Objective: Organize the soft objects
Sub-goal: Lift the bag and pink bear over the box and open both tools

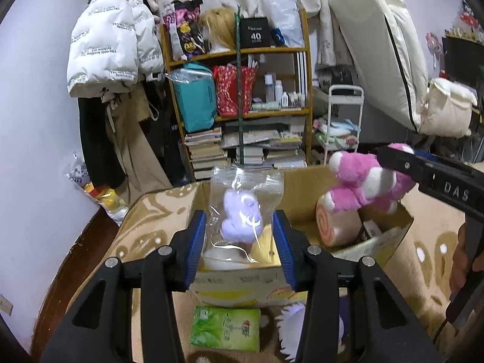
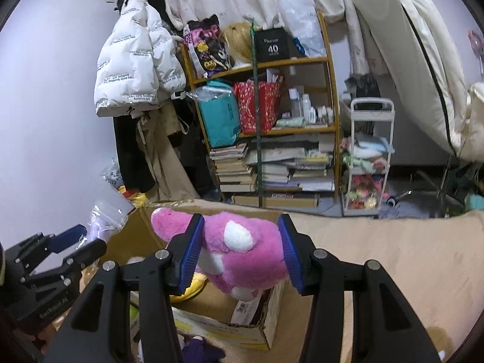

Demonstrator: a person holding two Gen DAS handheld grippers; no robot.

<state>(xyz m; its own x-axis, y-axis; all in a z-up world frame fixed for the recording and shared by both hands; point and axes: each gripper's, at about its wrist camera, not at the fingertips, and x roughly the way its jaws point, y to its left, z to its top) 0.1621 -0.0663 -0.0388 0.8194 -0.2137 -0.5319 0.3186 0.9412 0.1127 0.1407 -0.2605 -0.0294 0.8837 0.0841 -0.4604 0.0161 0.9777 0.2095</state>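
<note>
A: Your left jaws are closed on the clear bag (image 1: pixel 242 211), one blue pad against each side of the plastic. The left gripper (image 1: pixel 240 239) holds it above the cardboard box (image 1: pixel 239 278).

B: And the contents of that bag?

A: A lilac plush (image 1: pixel 240 216), sealed inside. The bag hangs upright between your pads, over the near left part of the box.

B: State of your right jaws?

A: Clamped on the pink plush (image 2: pixel 239 251). Both pads of the right gripper (image 2: pixel 240 248) press into its fur; white patches show on its body. In the left wrist view you see it held over the right side of the box, with the right gripper reaching in from the right edge.

B: What already lies in the box?

A: A roll-shaped cushion (image 1: pixel 337 224) with a pink spiral on its end, at the right wall, just under the pink plush. A yellow soft item (image 1: pixel 266 246) lies beneath the bag, partly hidden by it.

B: And outside the box?

A: A green tissue pack (image 1: pixel 225 328) lies on the patterned blanket (image 1: pixel 145 211), just in front of the box's near wall. The wooden shelf (image 1: pixel 242 51) stands well beyond the box's far wall.
</note>
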